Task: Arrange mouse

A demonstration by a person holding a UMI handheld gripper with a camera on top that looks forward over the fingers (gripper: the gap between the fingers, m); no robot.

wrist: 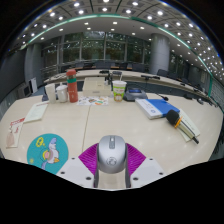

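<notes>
One grey mouse (pixel 111 153) sits clamped between the hand-held gripper (pixel 111 160) pads; no label is legible.

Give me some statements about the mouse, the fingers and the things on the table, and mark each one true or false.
1. The mouse lies between the fingers. True.
2. The mouse is black. False: it is grey and white.
3. A round coaster with a cartoon figure lies on the table beside the fingers. True.
4. The green-labelled cup lies tipped over. False: it stands upright, far beyond the mouse.
5. A blue book lies beyond the mouse. True.
</notes>
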